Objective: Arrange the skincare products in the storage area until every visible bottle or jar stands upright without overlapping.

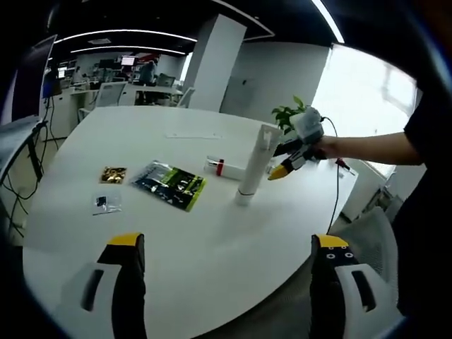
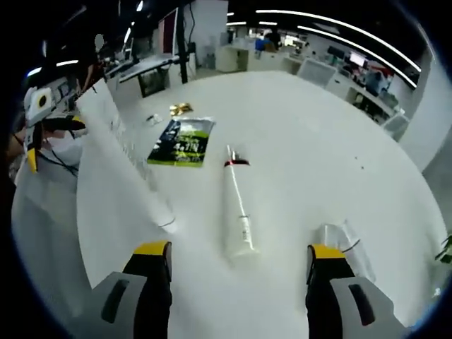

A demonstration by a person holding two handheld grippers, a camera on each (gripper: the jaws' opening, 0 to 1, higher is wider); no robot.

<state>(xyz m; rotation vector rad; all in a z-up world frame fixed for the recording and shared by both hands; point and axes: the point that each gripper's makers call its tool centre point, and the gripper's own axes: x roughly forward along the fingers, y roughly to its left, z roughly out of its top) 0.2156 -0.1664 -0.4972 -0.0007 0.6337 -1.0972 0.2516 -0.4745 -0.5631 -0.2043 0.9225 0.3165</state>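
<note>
Currently mid-arrangement. One white tube (image 1: 253, 166) stands cap-down on the white table (image 1: 176, 261), long axis near vertical, crimped end up, with a slight lean. In the left gripper view the right gripper (image 1: 281, 169) hovers just beside its upper half, yellow tips toward it; contact cannot be told. From the right gripper view its jaws stand wide apart, nothing between them. The left gripper (image 1: 227, 258) is likewise spread and empty, held low over the near table edge.

A second tube (image 2: 237, 205), white with a red band near the cap, lies flat just beyond the standing one. In the right gripper view its long axis runs along the line of sight, capped end pointing away, flat end toward the jaws.

Judgement: first tube looks done; the lying tube is next. That calls for closing across its body, tipping it upright, and setting it apart from the neighbour.

Also on the table: a green-black sachet (image 1: 169, 184), a gold packet (image 1: 113, 174), a small clear packet (image 1: 106, 203).
</note>
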